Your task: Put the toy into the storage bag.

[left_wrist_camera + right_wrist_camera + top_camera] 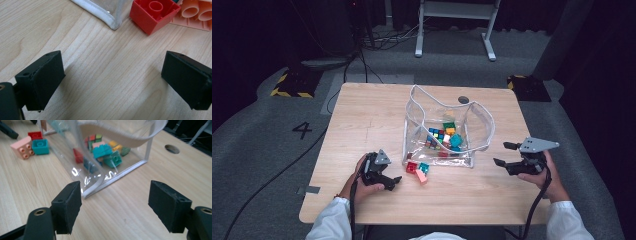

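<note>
**Blocks beside the clear bag**

The left gripper (393, 181) is held low over the table (362, 115), its jaws wide apart with nothing between them. A red block (153, 13) is seen just ahead of it, touching a pink block (197, 13), beside the clear bag (477, 125). The right gripper (502, 155) is kept near the bag's corner, jaws apart too. More blocks (107, 151) are seen inside the bag.

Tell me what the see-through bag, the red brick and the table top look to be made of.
Bag: likely soft clear vinyl, glossy; it glints, sags, and has a white sewn-looking edge binding. Red brick: moulded plastic, smooth with a slight sheen, crisp edges and a round stud. Table: pale wood or wood-look laminate, matte, with straight grain lines; which one cannot be told.
</note>
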Motion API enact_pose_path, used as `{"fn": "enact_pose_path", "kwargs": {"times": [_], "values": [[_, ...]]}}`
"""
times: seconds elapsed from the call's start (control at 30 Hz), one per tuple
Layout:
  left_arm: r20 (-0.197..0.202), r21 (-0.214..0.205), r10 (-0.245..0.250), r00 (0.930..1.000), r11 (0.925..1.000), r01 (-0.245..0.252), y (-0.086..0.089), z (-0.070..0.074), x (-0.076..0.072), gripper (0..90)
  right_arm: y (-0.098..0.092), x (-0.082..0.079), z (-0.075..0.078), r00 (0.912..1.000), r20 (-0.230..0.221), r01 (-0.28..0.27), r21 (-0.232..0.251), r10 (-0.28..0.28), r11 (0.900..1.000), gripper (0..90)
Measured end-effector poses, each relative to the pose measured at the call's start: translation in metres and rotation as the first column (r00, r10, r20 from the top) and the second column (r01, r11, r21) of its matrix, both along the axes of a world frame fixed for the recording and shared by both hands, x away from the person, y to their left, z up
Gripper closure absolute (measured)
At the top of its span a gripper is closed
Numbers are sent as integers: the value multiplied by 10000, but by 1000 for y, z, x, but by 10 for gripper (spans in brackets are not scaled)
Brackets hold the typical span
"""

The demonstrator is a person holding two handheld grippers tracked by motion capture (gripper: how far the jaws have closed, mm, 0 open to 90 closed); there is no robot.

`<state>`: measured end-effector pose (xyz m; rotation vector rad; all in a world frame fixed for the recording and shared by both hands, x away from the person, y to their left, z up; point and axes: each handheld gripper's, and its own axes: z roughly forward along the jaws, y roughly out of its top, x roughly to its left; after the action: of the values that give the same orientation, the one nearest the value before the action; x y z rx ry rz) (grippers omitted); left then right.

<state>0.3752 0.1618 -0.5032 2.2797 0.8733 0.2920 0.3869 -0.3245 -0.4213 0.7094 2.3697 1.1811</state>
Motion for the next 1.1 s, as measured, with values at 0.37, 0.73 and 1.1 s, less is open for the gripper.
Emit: {"fn": "enact_pose_path", "kwargs": {"times": [0.37,0.73,1.1], "values": [[1,2,2,10000,10000,-2,0,0,0,46,39,-12,-46,9913,-986,-893,-131,875,9959,281],[-2,-3,2,10000,10000,-2,0,0,0,46,91,-19,-69,9721,-1336,-1951,-35,1929,9808,310],[3,0,-4,10000,10000,4,0,0,0,46,148,-33,-81,9513,-1781,-2579,-135,2515,9661,341]]}}
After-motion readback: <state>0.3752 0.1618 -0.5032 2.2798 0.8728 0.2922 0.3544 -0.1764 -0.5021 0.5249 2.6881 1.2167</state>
